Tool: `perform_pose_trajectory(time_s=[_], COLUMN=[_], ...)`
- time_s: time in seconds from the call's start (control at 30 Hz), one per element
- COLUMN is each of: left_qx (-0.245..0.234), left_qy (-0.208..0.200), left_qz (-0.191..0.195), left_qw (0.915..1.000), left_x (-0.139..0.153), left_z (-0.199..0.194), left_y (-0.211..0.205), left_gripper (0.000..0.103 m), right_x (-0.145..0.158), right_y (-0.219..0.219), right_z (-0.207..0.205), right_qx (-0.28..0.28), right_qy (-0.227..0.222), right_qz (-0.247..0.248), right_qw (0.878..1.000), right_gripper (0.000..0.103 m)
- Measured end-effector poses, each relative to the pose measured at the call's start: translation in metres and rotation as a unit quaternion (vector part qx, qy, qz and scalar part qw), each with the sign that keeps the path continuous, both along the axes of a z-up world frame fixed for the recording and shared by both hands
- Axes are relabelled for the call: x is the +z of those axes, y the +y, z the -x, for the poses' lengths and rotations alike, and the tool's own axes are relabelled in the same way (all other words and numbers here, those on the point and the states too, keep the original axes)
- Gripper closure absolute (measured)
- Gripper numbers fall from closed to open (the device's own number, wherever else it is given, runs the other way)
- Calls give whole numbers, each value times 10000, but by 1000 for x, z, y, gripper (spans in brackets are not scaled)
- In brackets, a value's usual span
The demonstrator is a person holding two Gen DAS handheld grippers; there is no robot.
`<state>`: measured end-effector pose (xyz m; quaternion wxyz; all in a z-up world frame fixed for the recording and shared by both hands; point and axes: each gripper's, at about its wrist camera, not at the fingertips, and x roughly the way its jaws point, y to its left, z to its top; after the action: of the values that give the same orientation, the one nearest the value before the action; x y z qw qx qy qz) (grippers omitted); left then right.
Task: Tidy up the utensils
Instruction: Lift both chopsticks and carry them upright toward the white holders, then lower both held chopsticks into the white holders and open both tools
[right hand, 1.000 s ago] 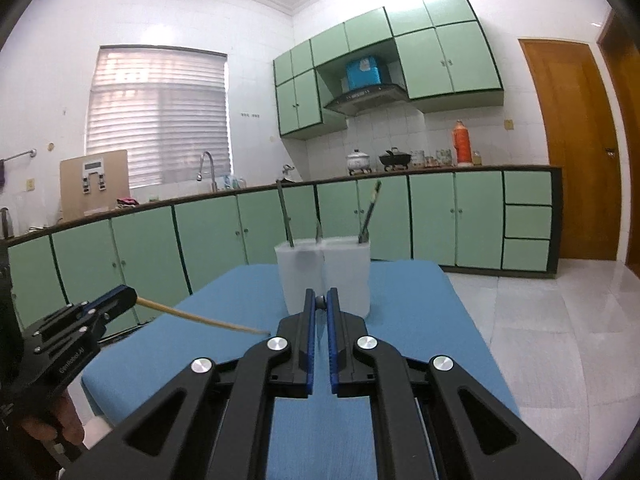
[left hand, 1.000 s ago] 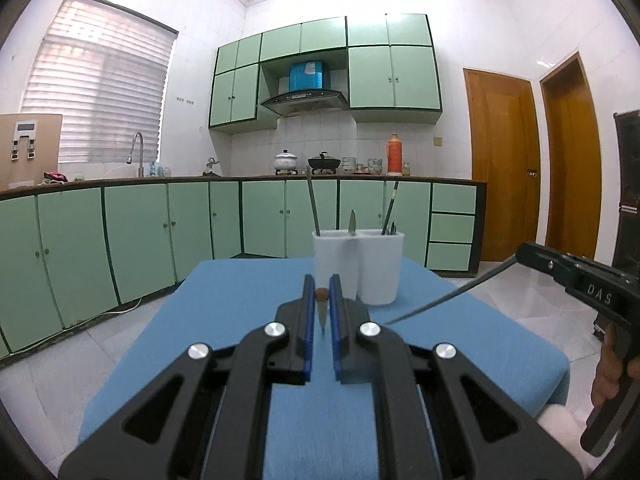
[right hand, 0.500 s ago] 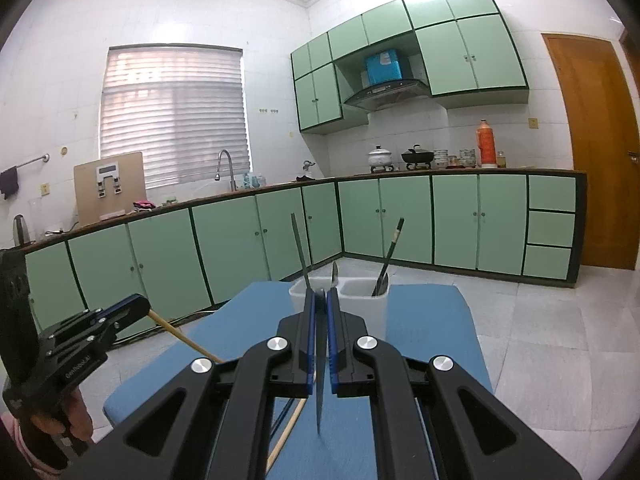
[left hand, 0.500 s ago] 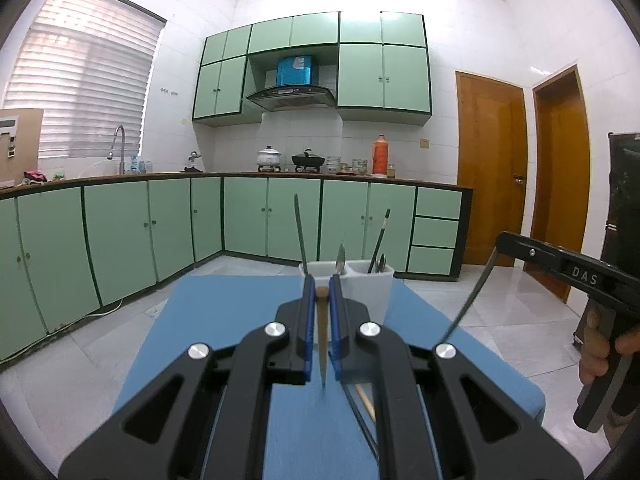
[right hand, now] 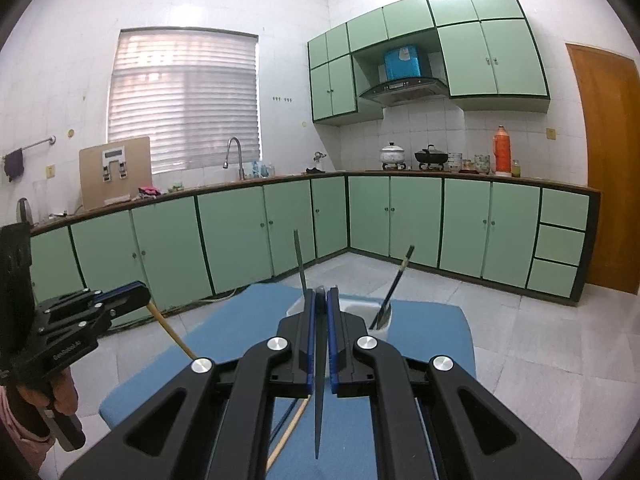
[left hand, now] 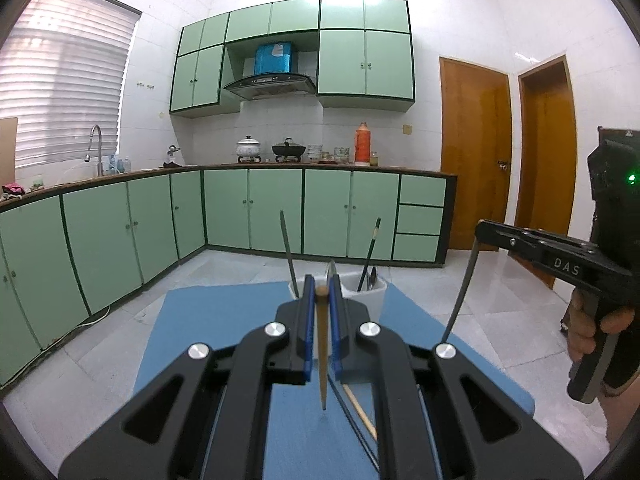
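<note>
Green-cabinet kitchen, blue-covered worktop (left hand: 224, 320) below. The white two-compartment holder (right hand: 360, 308) sits mostly hidden behind the fingers, only its rim and a few handles poking up; what those utensils are is hard to tell. Left claw (left hand: 322, 304) is clamped on a wooden chopstick (left hand: 322, 344) hanging point-down; right claw (right hand: 319, 312) pinches a dark chopstick (right hand: 319, 408) the same way. More chopsticks on the cloth, half covered. Both claws aim nearly level, above the cloth.

Green cabinets (left hand: 276, 212), white tiled walls (right hand: 188, 4), blinded window (right hand: 184, 100).
</note>
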<state>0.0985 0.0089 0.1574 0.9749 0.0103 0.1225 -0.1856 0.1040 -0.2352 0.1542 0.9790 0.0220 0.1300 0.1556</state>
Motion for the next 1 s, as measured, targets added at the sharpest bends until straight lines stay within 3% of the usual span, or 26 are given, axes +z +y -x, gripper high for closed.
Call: perform_pose_trajectory(time_s=[0.23,0.37,0.57,0.73,1.0], left_qx=[-2,49,134,163,238], left_qy=[-343,-783,-1104,-921,-550], left_qz=[152,285,268,233,94], left_qw=[9993,9965,9934,9953,9982], left_x=[41,74,100,89,49], left_z=[-14,-21,-61,-112,-177], left_y=[2,-2,-26,-47,-64], left_gripper=[97,97,97,97,97], right_x=[41,69,105,98,46], right_y=[-6,-13,-17,-17,-22], right_z=[-24,-40,-75,-118,-176], right_qx=[13,-30,-215,-408,-408], right_qy=[-246,-438,-786,-783,-386], right_qz=[-103,-204,-271,-248,-462], right_qw=[9996,9988,9963,9958,9973], right_gripper=[97,97,97,97,97])
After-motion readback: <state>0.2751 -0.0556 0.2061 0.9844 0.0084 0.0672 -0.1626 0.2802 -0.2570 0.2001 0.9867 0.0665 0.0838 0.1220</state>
